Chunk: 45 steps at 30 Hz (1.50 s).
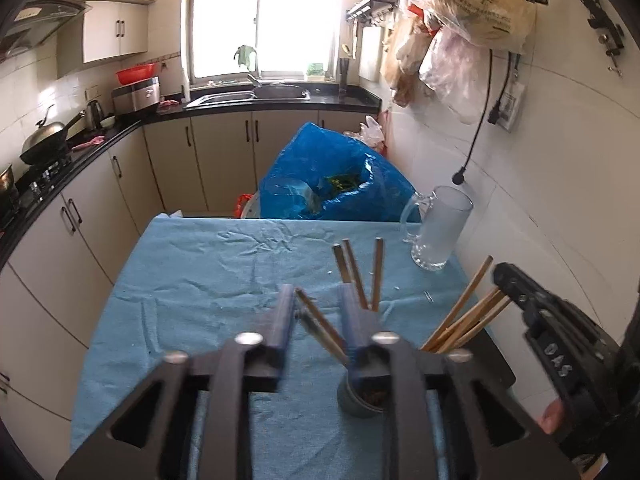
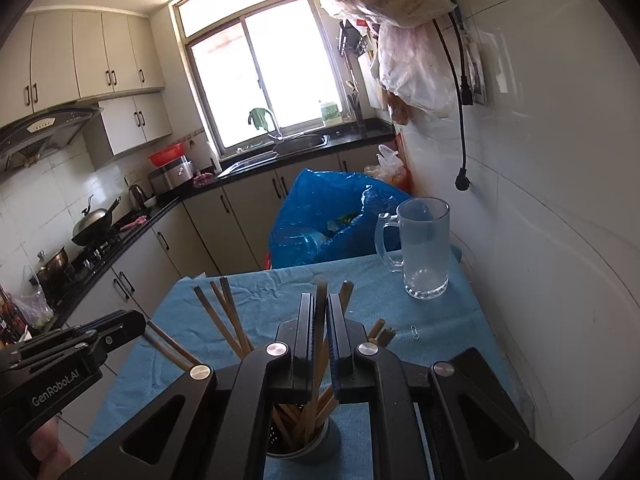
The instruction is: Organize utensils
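A metal utensil holder [image 1: 357, 403] stands on the blue cloth just under both grippers, with several wooden chopsticks [image 1: 362, 276] leaning out of it. My left gripper [image 1: 318, 292] is open above the holder; one blurred chopstick [image 1: 320, 326] slants loosely between its fingers, its low end toward the holder. In the right wrist view the holder [image 2: 298, 442] shows below my right gripper [image 2: 322, 300], which is shut on an upright chopstick [image 2: 320, 344] whose lower end is in the holder. The left gripper [image 2: 134, 322] shows at the left edge, the right gripper [image 1: 505, 278] at the right edge.
An empty glass mug [image 2: 425, 248] stands at the table's far right corner by the tiled wall. The blue tablecloth [image 1: 192, 280] covers the table. A blue plastic bag [image 1: 320, 168] sits behind the far edge. A paper clip [image 2: 416, 332] lies on the cloth. Kitchen counters run along the left.
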Motion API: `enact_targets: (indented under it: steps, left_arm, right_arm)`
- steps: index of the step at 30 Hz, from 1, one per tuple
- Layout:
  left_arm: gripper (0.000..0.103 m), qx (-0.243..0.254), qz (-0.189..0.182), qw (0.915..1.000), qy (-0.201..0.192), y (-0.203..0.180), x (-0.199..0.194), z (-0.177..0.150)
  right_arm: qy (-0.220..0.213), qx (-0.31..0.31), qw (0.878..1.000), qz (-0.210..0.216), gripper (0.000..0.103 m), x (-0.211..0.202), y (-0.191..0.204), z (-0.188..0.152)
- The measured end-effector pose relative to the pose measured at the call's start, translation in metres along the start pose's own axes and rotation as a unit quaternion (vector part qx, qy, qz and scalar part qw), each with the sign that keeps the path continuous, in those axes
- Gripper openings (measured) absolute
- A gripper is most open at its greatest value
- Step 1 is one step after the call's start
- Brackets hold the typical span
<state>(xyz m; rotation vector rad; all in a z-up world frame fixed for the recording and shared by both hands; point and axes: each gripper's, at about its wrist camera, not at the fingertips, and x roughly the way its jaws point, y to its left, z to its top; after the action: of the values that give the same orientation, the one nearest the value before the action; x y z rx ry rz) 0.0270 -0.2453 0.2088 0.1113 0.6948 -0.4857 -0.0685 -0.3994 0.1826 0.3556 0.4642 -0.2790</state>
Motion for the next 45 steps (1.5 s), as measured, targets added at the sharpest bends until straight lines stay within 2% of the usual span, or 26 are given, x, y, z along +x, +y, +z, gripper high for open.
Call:
enact_targets:
  steps: [3, 4, 5, 6, 7, 8, 9, 10, 11, 14, 17, 21, 23, 28, 32, 34, 38, 45]
  left_arm:
    - [0.036, -0.007, 0.003, 0.9999, -0.014, 0.008, -0.011, 0.0]
    - [0.04, -0.009, 0.005, 0.9998, -0.017, 0.011, -0.015, 0.0]
    - [0.05, -0.013, 0.006, 0.9997, -0.02, 0.014, -0.02, -0.001]
    - [0.057, -0.017, 0.007, 0.9995, -0.024, 0.019, -0.025, -0.003]
    - [0.07, -0.021, 0.011, 0.9992, -0.031, 0.022, -0.03, -0.005]
    - [0.077, -0.024, 0.02, 0.9985, -0.045, 0.027, -0.038, -0.008]
    - [0.08, -0.026, 0.03, 0.9974, -0.06, 0.032, -0.046, -0.012]
    - [0.086, -0.026, 0.04, 0.9962, -0.073, 0.036, -0.053, -0.017]
    - [0.093, -0.025, 0.046, 0.9953, -0.081, 0.039, -0.059, -0.021]
    - [0.098, -0.019, 0.067, 0.9919, -0.106, 0.049, -0.075, -0.043]
    - [0.1, 0.001, 0.098, 0.9876, -0.123, 0.057, -0.089, -0.072]
    - [0.103, 0.027, 0.153, 0.9769, -0.146, 0.066, -0.105, -0.123]
    - [0.103, 0.037, 0.161, 0.9755, -0.145, 0.07, -0.109, -0.141]
    - [0.103, 0.025, 0.145, 0.9799, -0.135, 0.091, -0.121, -0.188]
    - [0.103, 0.003, 0.116, 0.9868, -0.113, 0.107, -0.127, -0.218]
    - [0.103, -0.007, 0.11, 0.9887, -0.101, 0.111, -0.125, -0.227]
    - [0.103, -0.01, 0.108, 0.9906, -0.083, 0.115, -0.119, -0.238]
    - [0.103, -0.01, 0.11, 0.9919, -0.063, 0.114, -0.109, -0.24]
  right_arm:
    - [-0.013, 0.003, 1.0, 0.005, 0.013, -0.015, 0.0, 0.003]
    - [-0.02, 0.004, 1.0, 0.006, 0.018, -0.02, 0.0, 0.004]
    - [-0.029, 0.004, 1.0, 0.006, 0.022, -0.029, 0.0, 0.006]
    - [-0.038, 0.003, 0.999, 0.004, 0.037, -0.036, 0.001, 0.006]
    - [-0.047, 0.002, 0.999, 0.0, 0.058, -0.044, 0.001, 0.006]
    - [-0.058, 0.002, 0.998, -0.004, 0.07, -0.052, 0.001, 0.005]
    - [-0.07, 0.002, 0.997, -0.008, 0.094, -0.061, 0.001, 0.004]
    - [-0.087, 0.002, 0.996, -0.014, 0.103, -0.071, 0.001, 0.001]
    - [-0.1, 0.001, 0.995, -0.021, 0.103, -0.079, 0.002, -0.002]
    - [-0.119, -0.008, 0.992, -0.05, 0.103, -0.099, 0.007, -0.018]
    - [-0.097, -0.016, 0.993, -0.069, 0.103, -0.105, 0.011, -0.04]
    - [-0.083, -0.016, 0.992, -0.09, 0.103, -0.109, 0.01, -0.077]
    - [-0.072, -0.014, 0.993, -0.094, 0.103, -0.109, 0.012, -0.097]
    - [-0.049, -0.016, 0.993, -0.103, 0.103, -0.111, 0.024, -0.141]
    - [-0.052, -0.05, 0.989, -0.129, 0.103, -0.12, 0.044, -0.173]
    - [-0.051, -0.06, 0.989, -0.126, 0.103, -0.123, 0.052, -0.183]
    - [-0.052, -0.08, 0.987, -0.126, 0.103, -0.125, 0.064, -0.193]
    - [-0.036, -0.074, 0.987, -0.141, 0.103, -0.121, 0.063, -0.199]
